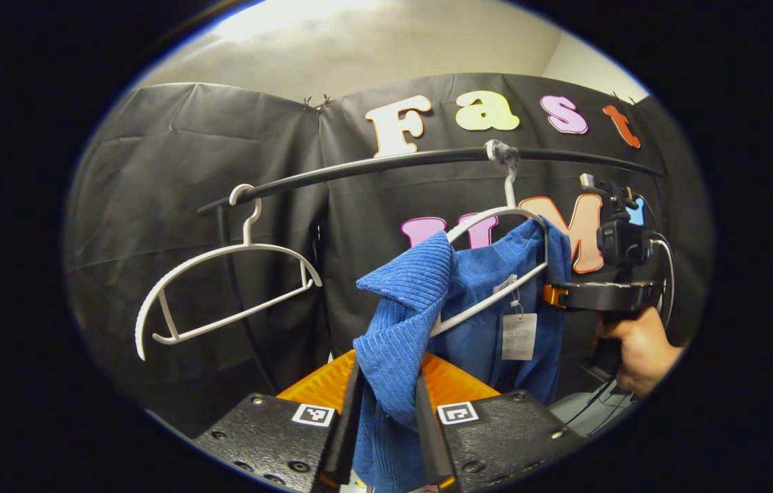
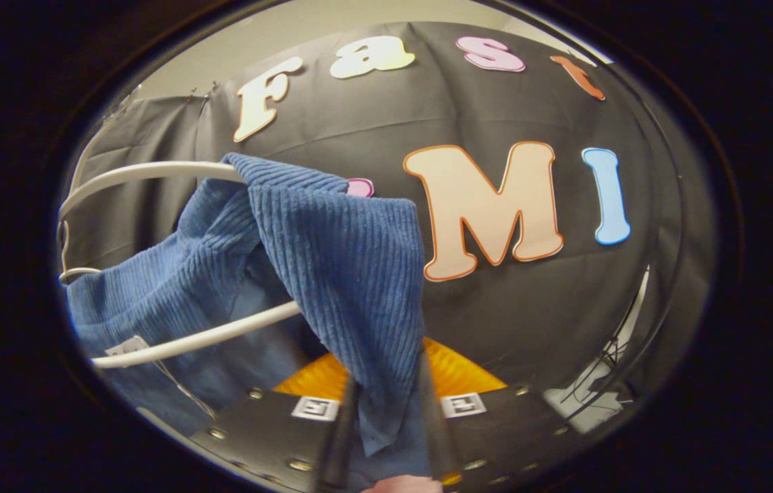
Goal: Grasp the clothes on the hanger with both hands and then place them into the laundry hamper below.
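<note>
While you hold the left gripper (image 1: 386, 438) low in the left gripper view, its two black fingers are clamped on a hanging fold of the blue ribbed garment (image 1: 420, 301), cloth pinched flat between them. In the right gripper view your right gripper (image 2: 386, 424) does the same on the other shoulder: both fingers press a drooping corner of the garment (image 2: 331, 260). So each gripper is clenched on fabric, not on the hanger.

Judge the garment as light, soft and limp. It looks like a knitted or corduroy weave, grippy rather than slippery, and it will stretch and sag rather than keep a shape. The shoulder folds you have are good holds, since they are thick and close to the hanger's arms; a thin single layer could slide out.

Just beyond the fingers, the garment hangs on the white hanger (image 1: 496, 274), which is tilted, its bar running diagonally across the cloth with a paper tag (image 1: 518, 335) dangling in front. The garment's long axis runs roughly top to bottom, the collar end up at the hook and the body falling toward you.

Farther off, an empty white hanger (image 1: 222, 287) hangs on the black rail (image 1: 372, 168), well apart from the loaded one. The hamper's place I cannot tell.
</note>
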Demonstrator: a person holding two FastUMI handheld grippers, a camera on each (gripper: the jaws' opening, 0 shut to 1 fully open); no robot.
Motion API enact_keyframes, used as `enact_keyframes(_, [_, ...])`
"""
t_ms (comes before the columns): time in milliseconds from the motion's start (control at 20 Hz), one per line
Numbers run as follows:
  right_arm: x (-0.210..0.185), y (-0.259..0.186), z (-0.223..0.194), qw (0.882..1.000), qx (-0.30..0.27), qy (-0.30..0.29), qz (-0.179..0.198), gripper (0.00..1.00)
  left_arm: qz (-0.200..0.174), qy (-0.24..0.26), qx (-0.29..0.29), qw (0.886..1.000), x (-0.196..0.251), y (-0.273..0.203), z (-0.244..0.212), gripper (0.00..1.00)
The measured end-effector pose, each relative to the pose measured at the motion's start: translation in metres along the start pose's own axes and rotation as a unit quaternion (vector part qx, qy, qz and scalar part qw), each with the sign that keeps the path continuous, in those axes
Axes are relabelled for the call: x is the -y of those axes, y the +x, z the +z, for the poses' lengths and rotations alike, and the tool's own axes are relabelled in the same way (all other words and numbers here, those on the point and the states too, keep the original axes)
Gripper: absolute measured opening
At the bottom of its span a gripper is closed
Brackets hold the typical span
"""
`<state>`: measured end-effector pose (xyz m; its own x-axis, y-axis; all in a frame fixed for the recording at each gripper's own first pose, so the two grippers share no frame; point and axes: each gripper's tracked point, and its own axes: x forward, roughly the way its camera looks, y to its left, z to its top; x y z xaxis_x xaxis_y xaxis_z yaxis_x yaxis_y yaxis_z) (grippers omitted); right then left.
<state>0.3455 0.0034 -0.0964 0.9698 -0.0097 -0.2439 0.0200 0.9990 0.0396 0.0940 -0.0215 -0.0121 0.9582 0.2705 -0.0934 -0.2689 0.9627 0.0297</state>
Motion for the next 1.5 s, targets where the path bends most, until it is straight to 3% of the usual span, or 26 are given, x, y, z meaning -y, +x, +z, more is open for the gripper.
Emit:
enact_keyframes(100, [0.003, -0.002, 0.004, 1.000, 0.004, 0.020, -0.012, 0.12, -0.006, -0.006, -0.010, 1.000, -0.003, 0.002, -0.001, 0.32])
enact_keyframes(350, [0.004, 0.004, 0.011, 1.000, 0.012, 0.014, 0.000, 0.13, -0.034, -0.033, -0.026, 0.999, -0.005, -0.004, -0.002, 0.16])
enact_keyframes(550, [0.026, 0.002, 0.025, 0.998, 0.033, 0.040, -0.027, 0.12, -0.051, -0.006, -0.010, 0.999, 0.000, -0.007, 0.001, 0.13])
enact_keyframes(600, [0.031, 0.005, 0.028, 0.998, 0.036, 0.042, -0.032, 0.03, -0.054, -0.013, -0.007, 0.998, -0.004, -0.011, 0.004, 0.12])
enact_keyframes(850, [0.038, 0.004, 0.046, 0.997, 0.065, 0.023, -0.026, 0.03, -0.070, -0.042, -0.012, 0.997, -0.015, -0.007, 0.011, 0.04])
enact_keyframes(1250, [0.037, 0.020, 0.052, 0.998, 0.057, 0.009, -0.012, 0.02, -0.090, -0.043, 0.000, 0.995, -0.034, 0.002, 0.026, 0.01])
enact_keyframes(1500, [0.025, 0.044, 0.023, 0.999, 0.029, -0.007, 0.012, 0.02, -0.138, -0.072, -0.005, 0.988, -0.028, 0.015, 0.015, 0.00])
